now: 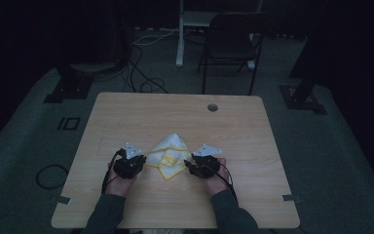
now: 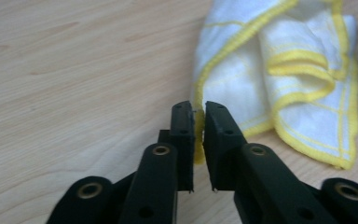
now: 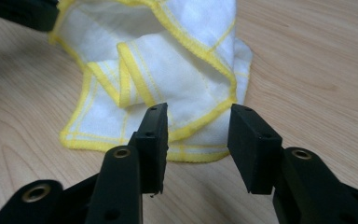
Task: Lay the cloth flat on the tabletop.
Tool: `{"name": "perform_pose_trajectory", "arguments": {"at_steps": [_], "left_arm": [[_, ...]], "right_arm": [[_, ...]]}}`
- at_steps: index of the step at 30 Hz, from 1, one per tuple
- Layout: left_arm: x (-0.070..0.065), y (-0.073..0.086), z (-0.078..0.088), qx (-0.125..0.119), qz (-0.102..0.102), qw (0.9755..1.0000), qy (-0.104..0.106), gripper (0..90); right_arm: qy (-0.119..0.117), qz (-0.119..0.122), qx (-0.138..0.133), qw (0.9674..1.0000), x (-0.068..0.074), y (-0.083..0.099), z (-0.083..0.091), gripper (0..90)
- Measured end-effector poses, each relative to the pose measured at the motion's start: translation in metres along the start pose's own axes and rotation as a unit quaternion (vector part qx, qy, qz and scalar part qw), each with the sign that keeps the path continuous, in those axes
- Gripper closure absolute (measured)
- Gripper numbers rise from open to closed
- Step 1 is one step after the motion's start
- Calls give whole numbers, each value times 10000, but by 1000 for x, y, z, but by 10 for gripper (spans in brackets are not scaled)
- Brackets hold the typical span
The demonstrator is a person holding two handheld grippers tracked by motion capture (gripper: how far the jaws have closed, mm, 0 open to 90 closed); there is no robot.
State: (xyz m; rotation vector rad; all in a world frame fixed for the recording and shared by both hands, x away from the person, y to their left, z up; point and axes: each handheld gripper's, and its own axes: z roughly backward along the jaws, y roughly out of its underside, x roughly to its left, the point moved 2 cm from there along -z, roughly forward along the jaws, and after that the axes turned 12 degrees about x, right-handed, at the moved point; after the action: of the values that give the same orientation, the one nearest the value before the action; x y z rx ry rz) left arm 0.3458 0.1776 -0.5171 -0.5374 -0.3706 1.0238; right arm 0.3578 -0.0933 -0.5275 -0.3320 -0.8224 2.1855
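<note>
A white cloth with yellow hems (image 1: 170, 156) lies crumpled on the wooden table (image 1: 175, 112), between my two grippers. My left gripper (image 1: 143, 161) sits at its left edge. In the left gripper view the jaws (image 2: 199, 109) stand almost together, pinching the yellow hem of the cloth (image 2: 307, 93). My right gripper (image 1: 189, 165) is at the cloth's right side. In the right gripper view it (image 3: 198, 112) stands open, its jaws on either side of a folded corner of the cloth (image 3: 168, 56) without pressing it. The left gripper (image 3: 23, 11) shows dark at the top left there.
A round cable hole (image 1: 213, 107) sits near the table's far edge. Behind the table stands a dark folding chair (image 1: 231, 44), with cables (image 1: 141, 78) on the floor. A cable loop (image 1: 51, 175) lies left of the table. The room is dim.
</note>
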Motion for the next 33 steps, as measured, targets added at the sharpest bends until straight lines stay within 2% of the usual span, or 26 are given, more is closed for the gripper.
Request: {"name": "perform_pose_trajectory", "arguments": {"at_steps": [5, 7, 11, 15, 17, 20, 22, 23, 24, 25, 28, 29, 30, 33], "left_arm": [[8, -1, 5, -63, 104, 9999, -73, 881], [10, -2, 6, -57, 113, 9999, -93, 900], [11, -2, 7, -63, 124, 9998, -110, 900], [5, -3, 10, -238, 37, 9997, 27, 695], [2, -4, 10, -296, -4, 9995, 94, 626], [-2, -7, 4, -246, -99, 9995, 143, 573], [-2, -7, 1, -207, -101, 9996, 140, 547], [-2, -7, -6, -106, -62, 9999, 122, 545], [-1, -7, -10, -44, -16, 9999, 110, 547], [0, -7, -12, 7, 9, 10000, 87, 589], [3, -7, -15, 128, 24, 9999, 33, 796], [5, -6, -15, 162, 38, 9999, 1, 796], [7, -6, -14, 145, 32, 9999, -12, 873], [11, -7, -12, 135, 74, 9999, -31, 880]], "right_arm": [[-24, -33, 46, 10000, -1, -2, -6, 560], [-125, -84, 73, 9999, -1, -2, -9, 563], [-142, -144, 109, 9997, -1, -3, -14, 565], [-128, -115, 108, 9998, -1, -3, -14, 565], [-133, -126, 104, 9998, -2, -3, -14, 564], [-138, -138, 98, 9998, -3, -3, -14, 564], [-138, -140, 102, 9998, -3, -3, -14, 564], [-135, -154, 111, 9997, -4, -3, -14, 564], [-137, -156, 111, 9997, -4, -3, -14, 564], [-142, -155, 117, 9997, -4, -3, -15, 564], [-153, -151, 132, 9997, -4, -3, -15, 564], [-157, -153, 129, 9997, -4, -3, -16, 564], [-155, -138, 146, 9997, -4, -3, -16, 564], [-154, -139, 157, 9997, -3, -4, -19, 564]]}}
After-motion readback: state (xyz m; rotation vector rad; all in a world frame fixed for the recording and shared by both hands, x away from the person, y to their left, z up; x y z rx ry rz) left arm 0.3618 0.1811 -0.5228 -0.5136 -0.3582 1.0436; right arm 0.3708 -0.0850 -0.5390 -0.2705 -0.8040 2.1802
